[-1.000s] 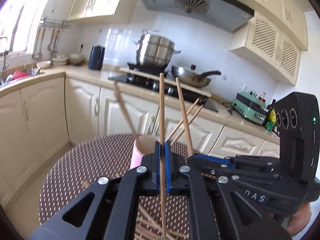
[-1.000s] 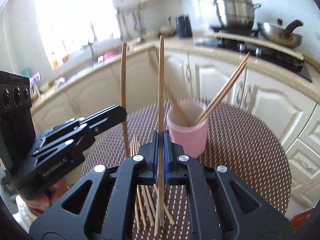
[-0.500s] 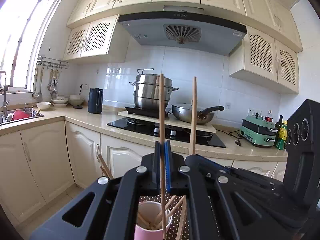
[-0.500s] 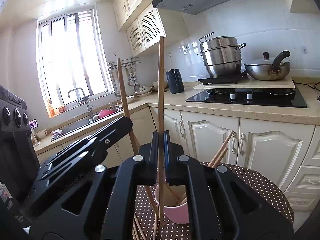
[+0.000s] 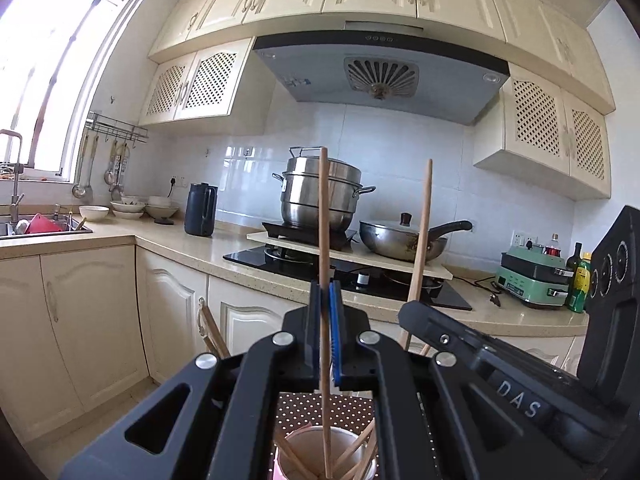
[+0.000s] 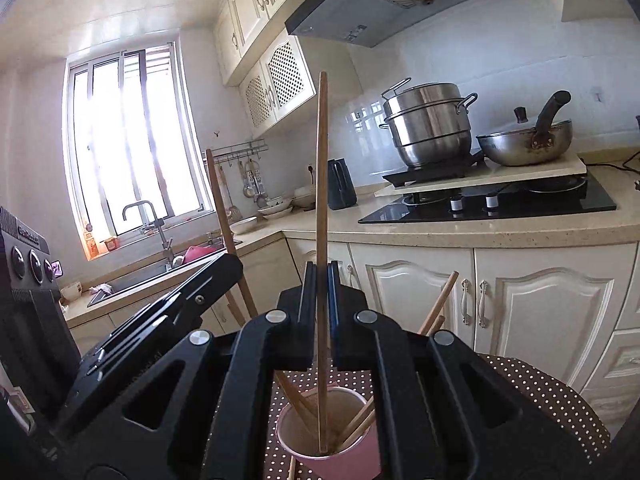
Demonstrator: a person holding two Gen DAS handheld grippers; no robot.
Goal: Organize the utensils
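Left gripper (image 5: 326, 332) and right gripper (image 6: 319, 312) each clamp one upright chopstick (image 5: 323, 220) (tips inside the pink cup (image 6: 344, 462)).

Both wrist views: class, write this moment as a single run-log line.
left gripper: shut on chopstick | right gripper: shut on chopstick | both lower ends inside pink cup | not released
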